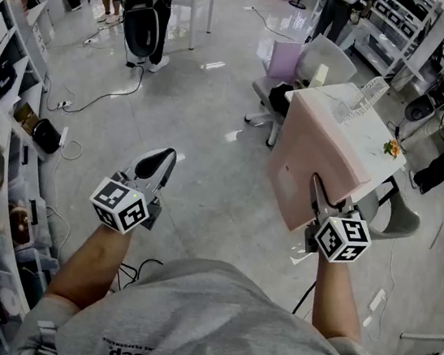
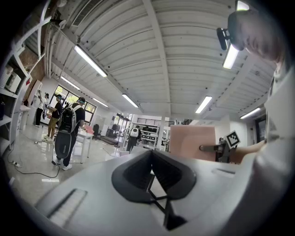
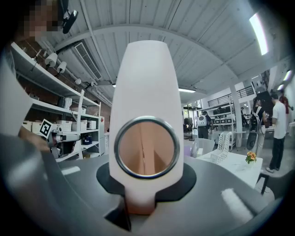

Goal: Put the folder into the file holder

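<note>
Pink folder [image 1: 317, 145] upright in narrow clamp of right gripper [image 1: 316, 190]; left gripper [image 1: 161, 161] empty, jaws together.

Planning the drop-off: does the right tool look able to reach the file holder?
Probably not yet: the right tool, gripping the folder, hangs short of the table; the file holder stands farther on, unobstructed.

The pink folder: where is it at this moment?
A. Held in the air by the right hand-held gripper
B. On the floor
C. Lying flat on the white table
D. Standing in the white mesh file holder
A: the head view shows the pink folder clamped at its lower edge by the right hand-held gripper, in front of the table, where the file holder stands without it.
</note>
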Demonstrator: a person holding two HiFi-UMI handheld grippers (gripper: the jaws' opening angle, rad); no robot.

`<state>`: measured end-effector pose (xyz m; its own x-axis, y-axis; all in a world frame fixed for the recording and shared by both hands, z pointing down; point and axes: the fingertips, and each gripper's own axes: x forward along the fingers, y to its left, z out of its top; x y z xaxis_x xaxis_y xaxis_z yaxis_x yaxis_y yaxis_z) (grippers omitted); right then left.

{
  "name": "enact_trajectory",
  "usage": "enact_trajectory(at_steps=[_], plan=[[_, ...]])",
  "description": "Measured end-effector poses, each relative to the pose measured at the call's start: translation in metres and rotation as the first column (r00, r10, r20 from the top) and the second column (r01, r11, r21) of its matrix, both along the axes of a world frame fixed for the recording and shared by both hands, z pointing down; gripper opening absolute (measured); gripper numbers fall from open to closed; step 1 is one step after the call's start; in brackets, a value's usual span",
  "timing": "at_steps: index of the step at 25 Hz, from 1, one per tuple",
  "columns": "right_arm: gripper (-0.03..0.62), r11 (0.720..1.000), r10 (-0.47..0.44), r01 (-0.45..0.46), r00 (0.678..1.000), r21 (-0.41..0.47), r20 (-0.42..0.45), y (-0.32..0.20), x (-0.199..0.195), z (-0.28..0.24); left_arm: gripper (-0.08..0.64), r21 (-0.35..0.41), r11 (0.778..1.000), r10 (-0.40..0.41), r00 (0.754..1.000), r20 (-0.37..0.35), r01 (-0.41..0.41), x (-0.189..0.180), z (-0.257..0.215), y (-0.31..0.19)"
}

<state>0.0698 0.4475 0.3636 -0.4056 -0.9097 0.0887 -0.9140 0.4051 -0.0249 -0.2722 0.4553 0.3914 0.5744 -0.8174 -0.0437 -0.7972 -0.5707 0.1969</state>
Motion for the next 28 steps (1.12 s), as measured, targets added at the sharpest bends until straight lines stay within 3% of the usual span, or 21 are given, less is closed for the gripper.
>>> enact_trajectory(at_steps=[14, 28], plan=[[0.115, 1.000, 0.000, 0.000, 1.000, 0.002, -0.004, -0.015, 0.019, -0.003, 0.060, -0.004, 1.000, -0.001, 1.000, 0.011, 0.001, 0.020, -0.003, -0.015], [0.121, 0.996, -0.085, 0.085, 0.996, 0.007, 0.011, -0.033, 0.086, -0.003, 0.060, -0.001, 0.998, -0.055, 0.998, 0.023, 0.055, 0.106, -0.008, -0.019]])
